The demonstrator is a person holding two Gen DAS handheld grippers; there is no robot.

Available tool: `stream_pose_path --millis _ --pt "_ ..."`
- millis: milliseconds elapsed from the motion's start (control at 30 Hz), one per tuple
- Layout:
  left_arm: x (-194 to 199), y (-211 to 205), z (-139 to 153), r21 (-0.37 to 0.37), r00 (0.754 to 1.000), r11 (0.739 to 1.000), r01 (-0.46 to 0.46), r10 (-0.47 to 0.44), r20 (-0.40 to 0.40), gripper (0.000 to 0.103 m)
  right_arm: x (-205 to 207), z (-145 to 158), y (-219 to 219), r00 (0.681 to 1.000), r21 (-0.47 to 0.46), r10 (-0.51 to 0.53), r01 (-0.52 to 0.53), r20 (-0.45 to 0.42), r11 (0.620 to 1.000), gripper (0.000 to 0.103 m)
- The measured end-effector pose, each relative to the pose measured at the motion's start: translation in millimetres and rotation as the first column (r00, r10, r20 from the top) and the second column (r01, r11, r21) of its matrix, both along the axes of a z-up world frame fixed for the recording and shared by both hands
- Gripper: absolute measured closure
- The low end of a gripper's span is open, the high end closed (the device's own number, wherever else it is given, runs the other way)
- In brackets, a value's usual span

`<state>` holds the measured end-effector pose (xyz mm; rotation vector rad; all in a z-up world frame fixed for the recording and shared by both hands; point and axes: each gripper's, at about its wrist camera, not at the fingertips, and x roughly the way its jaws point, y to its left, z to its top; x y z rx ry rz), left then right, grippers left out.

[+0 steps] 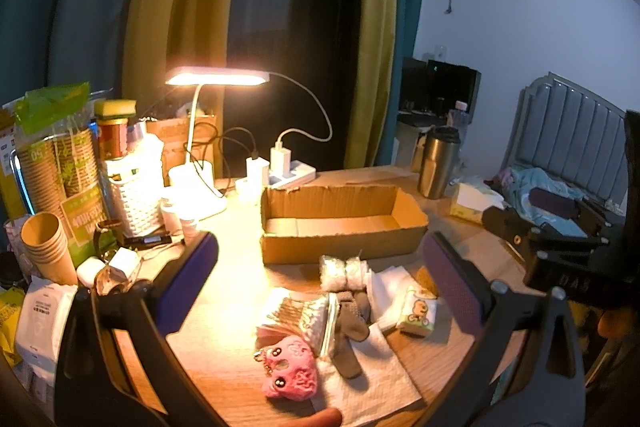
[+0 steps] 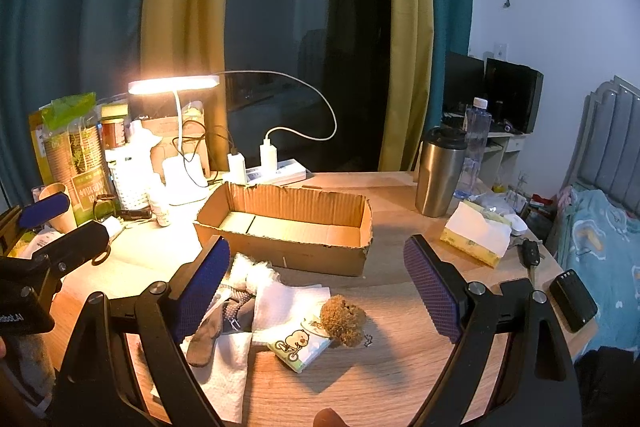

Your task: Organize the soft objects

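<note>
Both hand-held grippers stand released and empty: left hand-held gripper over the near pile, right hand-held gripper likewise, jaws wide apart in each view.

Findings, largest first:

1. Desk: crowded. Lit desk lamp, its cables and the power strip sit just beyond the cardboard box, which is empty and the likely destination. Risk: a high carry to the far side could snag a cable.

2. Steel tumbler stands right of the box; a wide swing by the right unit could tip it.

3. Paper towels underlie the pile. Risk: a low grasp pinches towel with the target and drags the rest.

4. Grey sock overlaps the cotton swab pack; lifting either could shift the other.

5. Pink plush keychain, brown pompom, tissue packet: near the desk's near edge. Risk: a nudge sends one off. Soft bodies may compress and slip from wide pads.
</note>
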<state>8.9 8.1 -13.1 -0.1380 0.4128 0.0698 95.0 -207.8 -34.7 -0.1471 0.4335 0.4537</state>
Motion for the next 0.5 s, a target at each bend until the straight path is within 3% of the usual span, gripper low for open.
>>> stream_pose_path --millis 500 --pt "2.1 -4.7 -0.4 0.006 1.000 1.000 0.005 -0.005 0.003 0.000 3.9 1.1 0.0 1.000 0.001 -0.004 0.004 -0.006 1.000 0.012"
